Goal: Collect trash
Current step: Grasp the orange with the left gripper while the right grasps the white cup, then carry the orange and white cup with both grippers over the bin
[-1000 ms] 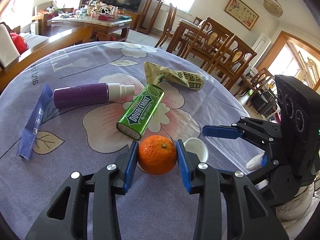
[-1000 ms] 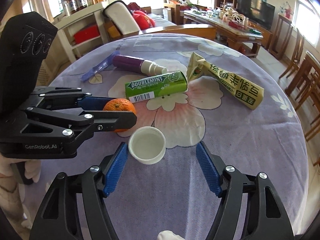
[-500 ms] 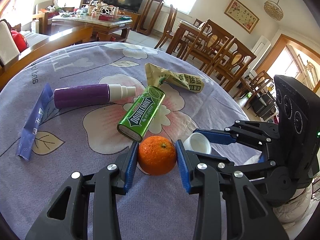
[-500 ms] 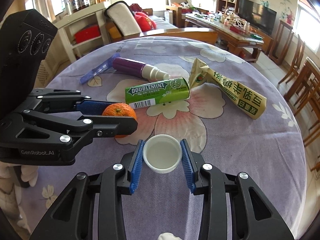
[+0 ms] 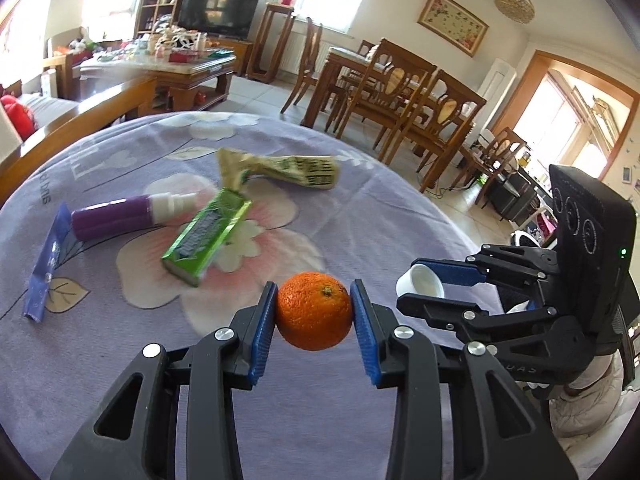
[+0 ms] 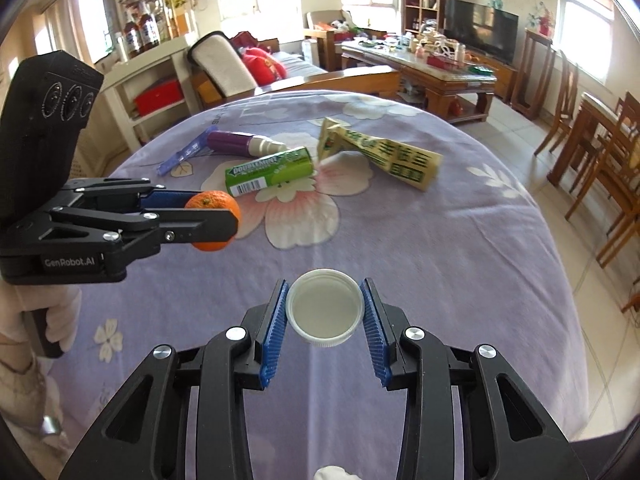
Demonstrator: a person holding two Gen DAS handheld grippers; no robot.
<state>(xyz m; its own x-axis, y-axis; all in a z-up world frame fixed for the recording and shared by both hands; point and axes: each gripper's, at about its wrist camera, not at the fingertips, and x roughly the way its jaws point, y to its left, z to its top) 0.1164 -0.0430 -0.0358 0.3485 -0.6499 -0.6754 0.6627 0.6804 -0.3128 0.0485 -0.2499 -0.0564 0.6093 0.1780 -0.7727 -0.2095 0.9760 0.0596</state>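
Tongs on both sides are gripping: my left tongs point(image 5: 314, 312) are clamped on the orange point(image 5: 314, 311), blue pads pressed against its two sides, and it hangs clear of the lilac desk point(image 5: 120, 360). My right tongs point(image 6: 325, 310) are squeezed onto the white cap point(image 6: 325, 309) (open side up), also off the cloth. Green gum pack point(image 6: 269, 171), purple spray bottle point(image 6: 240, 145) and yellow wrapper point(image 6: 384, 153) lie farther back.
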